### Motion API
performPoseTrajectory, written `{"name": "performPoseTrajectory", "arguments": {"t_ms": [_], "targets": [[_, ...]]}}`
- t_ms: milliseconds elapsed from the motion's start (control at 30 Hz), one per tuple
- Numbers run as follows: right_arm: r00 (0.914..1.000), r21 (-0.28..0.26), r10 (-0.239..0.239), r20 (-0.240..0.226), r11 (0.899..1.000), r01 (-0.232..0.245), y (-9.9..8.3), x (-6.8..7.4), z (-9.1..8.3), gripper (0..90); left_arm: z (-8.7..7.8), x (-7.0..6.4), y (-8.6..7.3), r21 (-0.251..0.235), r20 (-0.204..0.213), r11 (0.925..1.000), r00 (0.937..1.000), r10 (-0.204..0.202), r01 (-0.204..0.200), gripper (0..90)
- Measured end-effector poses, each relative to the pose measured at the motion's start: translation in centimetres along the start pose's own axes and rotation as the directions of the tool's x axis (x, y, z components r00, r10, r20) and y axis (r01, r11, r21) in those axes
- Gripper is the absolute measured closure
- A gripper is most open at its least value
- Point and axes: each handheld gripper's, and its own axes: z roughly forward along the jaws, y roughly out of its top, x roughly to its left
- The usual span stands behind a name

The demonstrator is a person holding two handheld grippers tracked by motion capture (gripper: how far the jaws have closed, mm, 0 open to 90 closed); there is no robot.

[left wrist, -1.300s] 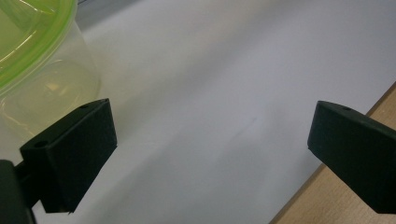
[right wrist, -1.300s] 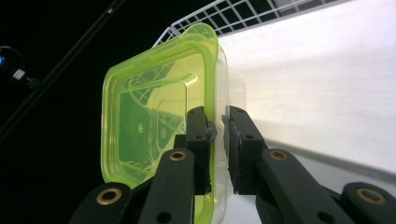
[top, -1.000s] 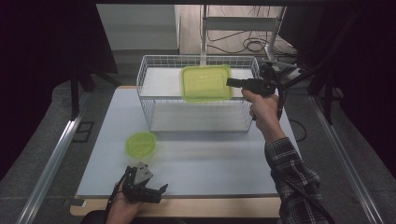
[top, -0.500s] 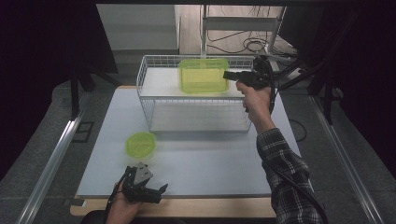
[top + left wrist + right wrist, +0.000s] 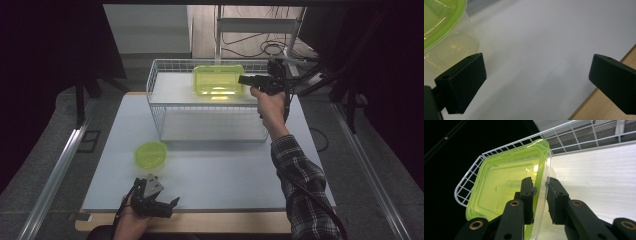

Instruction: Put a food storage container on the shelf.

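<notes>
High view: dark room, grey floor, white table (image 5: 225, 170) with a wooden front edge. A wire basket (image 5: 159, 107) sits at the table's 12 o'clock end. The right gripper (image 5: 246, 80) reaches in over the basket's 3 o'clock rim, held by a hand with a plaid sleeve (image 5: 300, 180). It holds a green box (image 5: 218, 80) by the box's 3 o'clock edge, inside the basket toward its far side. A round green tub (image 5: 150, 154) sits on the table at 8 o'clock of the basket, apart from it. The left gripper (image 5: 167, 206) is at the table's 6 o'clock edge, near the tub and at its 6 o'clock, jaws spread.

Left gripper view: jaws wide apart, nothing between them but bare white table (image 5: 544, 50). Tub (image 5: 441, 32) at 10 o'clock, lidded, clear body, just beside the left jaw; cannot tell if touching. Wooden edge (image 5: 596, 105) at 4 o'clock.

Right gripper view: jaws clamped on the box (image 5: 506, 192) wall, one jaw inside, one outside. Box tilted. Basket wires (image 5: 574, 135) run behind at 12 o'clock, white basket liner (image 5: 599, 175) at 3 o'clock.
</notes>
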Motion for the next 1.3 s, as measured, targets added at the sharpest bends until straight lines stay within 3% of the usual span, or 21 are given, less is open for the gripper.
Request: {"name": "performPoseTrajectory", "arguments": {"t_ms": [267,500,600,700,967,1300], "targets": [[0.9983,-0.006,-0.020,0.054,1.000,0.020,0.0,0.0,0.6,70.4,0.0,-0.1,0.0,0.001,0.001,1.0000,1.0000,0.002,-0.002,0.9],[0.9981,-0.005,-0.022,0.057,1.000,0.022,0.0,-0.2,0.9,67.1,0.1,-0.2,0.1,0.006,0.001,0.9999,0.9999,0.012,-0.012,1.0],[0.9957,-0.006,-0.039,0.084,0.999,0.040,0.1,-0.1,0.9,61.5,0.1,-0.2,0.1,0.004,0.002,0.9999,0.9999,0.011,-0.011,1.0],[0.9971,-0.009,-0.033,0.068,0.999,0.034,0.1,-0.1,0.7,57.5,0.0,-0.1,0.1,0.000,0.002,1.0000,1.0000,0.006,-0.006,1.4],[0.9948,-0.024,-0.079,0.065,0.996,0.080,0.0,0.1,-0.4,44.3,0.0,-0.1,0.1,-0.018,0.017,0.9998,0.9998,0.007,-0.006,1.8],[0.9869,0.003,-0.155,0.045,0.988,0.155,-0.6,0.6,-1.3,33.4,0.0,0.0,0.1,-0.026,0.031,0.9996,0.9995,-0.011,0.011,2.3]]}}
